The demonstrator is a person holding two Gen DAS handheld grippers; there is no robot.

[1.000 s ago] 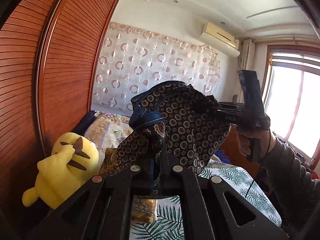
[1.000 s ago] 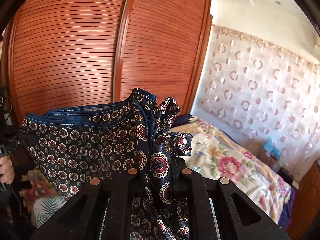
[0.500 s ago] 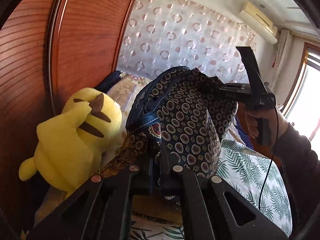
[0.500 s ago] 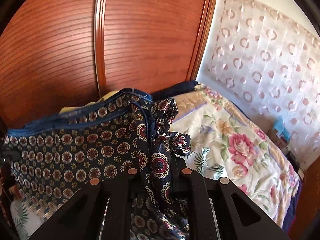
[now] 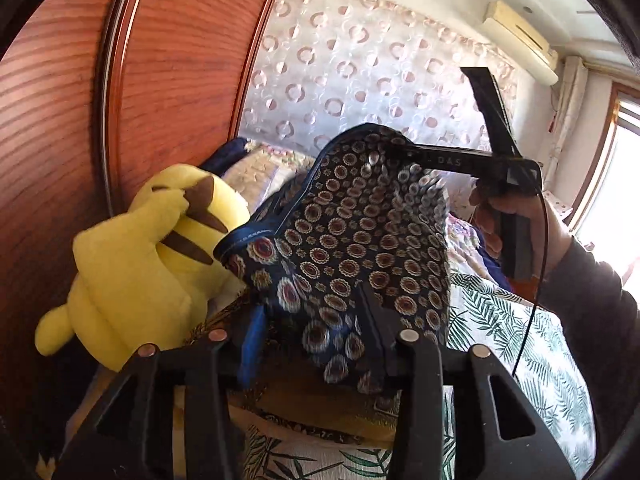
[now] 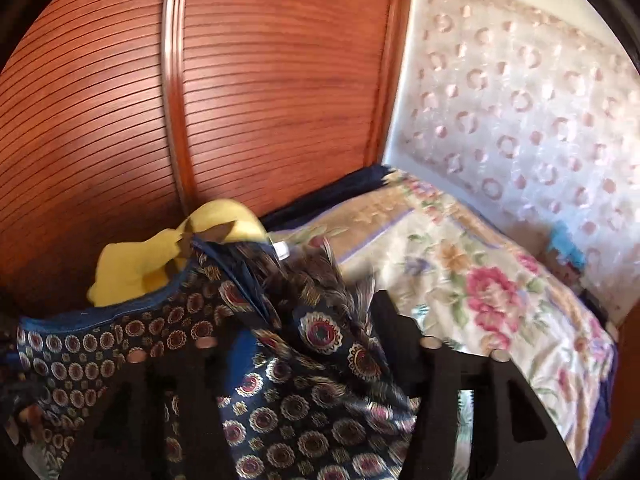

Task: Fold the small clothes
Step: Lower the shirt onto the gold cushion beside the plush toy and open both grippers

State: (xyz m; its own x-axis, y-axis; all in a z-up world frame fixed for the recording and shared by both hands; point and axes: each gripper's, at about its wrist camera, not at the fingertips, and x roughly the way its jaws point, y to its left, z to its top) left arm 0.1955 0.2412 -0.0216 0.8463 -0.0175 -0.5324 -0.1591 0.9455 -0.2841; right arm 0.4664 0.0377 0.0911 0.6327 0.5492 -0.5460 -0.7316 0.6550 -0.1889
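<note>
Garment [image 5: 352, 248] between opening left claw [image 5: 316, 320] jaws — slack; unpinched

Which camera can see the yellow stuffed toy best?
The left wrist view. There the yellow stuffed toy shows nearly whole: body, brown-tipped ear and a foot, leaning by the wooden door. In the right wrist view only its yellow top peeks out behind the patterned cloth, which hides the rest.

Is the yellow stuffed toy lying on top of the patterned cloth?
No, the yellow stuffed toy sits by the wooden wardrobe door, beside and behind the patterned cloth, not on it.
</note>
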